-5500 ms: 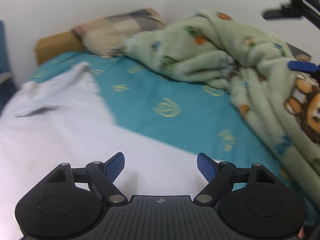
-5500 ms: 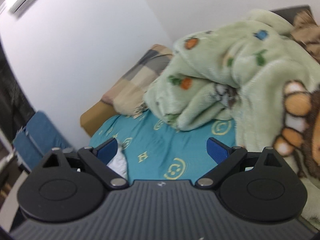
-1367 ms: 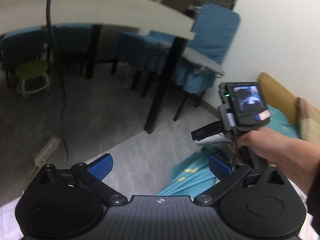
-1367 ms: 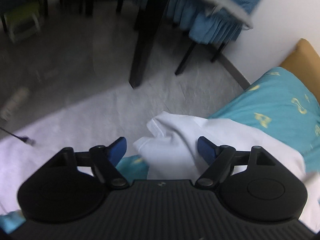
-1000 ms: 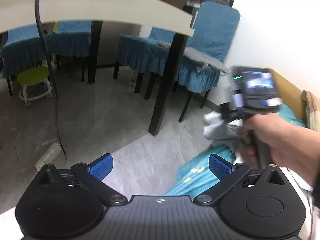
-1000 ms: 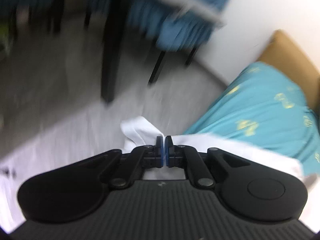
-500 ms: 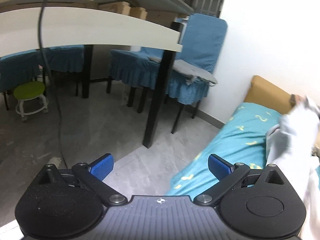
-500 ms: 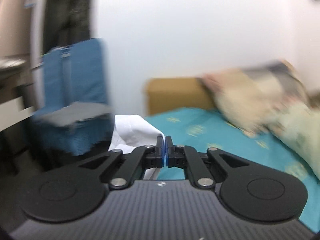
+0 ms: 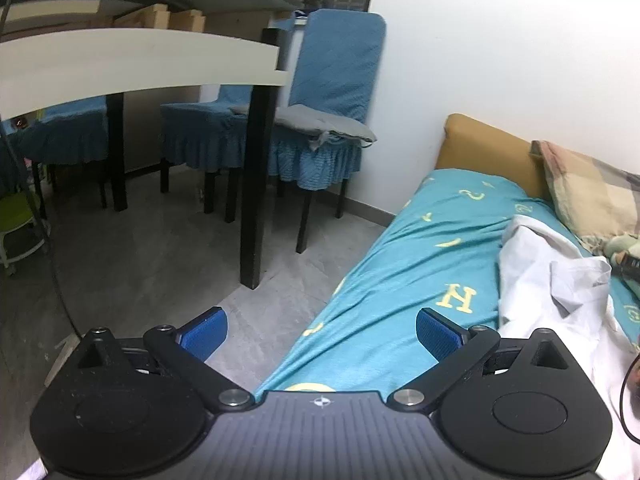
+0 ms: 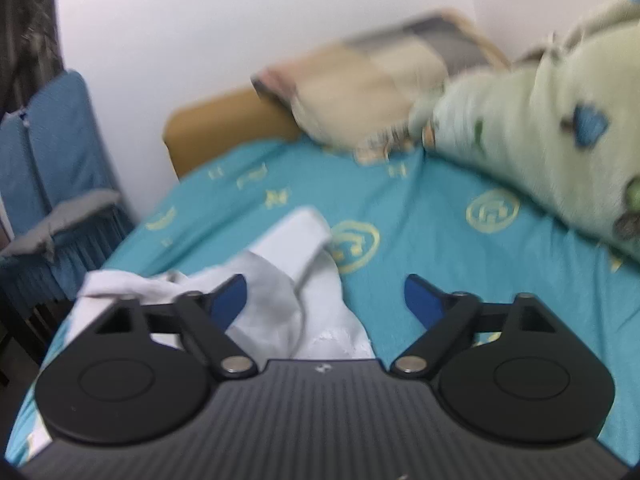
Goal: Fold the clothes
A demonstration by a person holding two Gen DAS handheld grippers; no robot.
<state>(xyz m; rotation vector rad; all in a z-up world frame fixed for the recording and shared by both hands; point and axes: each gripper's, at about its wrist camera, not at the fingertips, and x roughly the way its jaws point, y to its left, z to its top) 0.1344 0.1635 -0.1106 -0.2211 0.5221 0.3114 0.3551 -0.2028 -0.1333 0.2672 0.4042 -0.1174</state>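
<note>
A white garment (image 9: 560,292) lies crumpled on the teal bed sheet (image 9: 420,264), at the right of the left wrist view. It also shows in the right wrist view (image 10: 296,276), with a sleeve folded over toward the bed's middle. My left gripper (image 9: 320,330) is open and empty, above the bed's edge and the floor. My right gripper (image 10: 326,300) is open and empty, just above the garment; its left finger overlaps the cloth.
A black-legged table (image 9: 256,184) and blue-covered chairs (image 9: 320,120) stand on the grey floor left of the bed. A tan headboard (image 10: 224,132), a patterned pillow (image 10: 376,84) and a bunched green blanket (image 10: 552,120) lie at the bed's far end.
My right gripper, shut on the white garment half a second ago, has opened and let it drop onto the sheet. The left view has swung slightly toward the bed.
</note>
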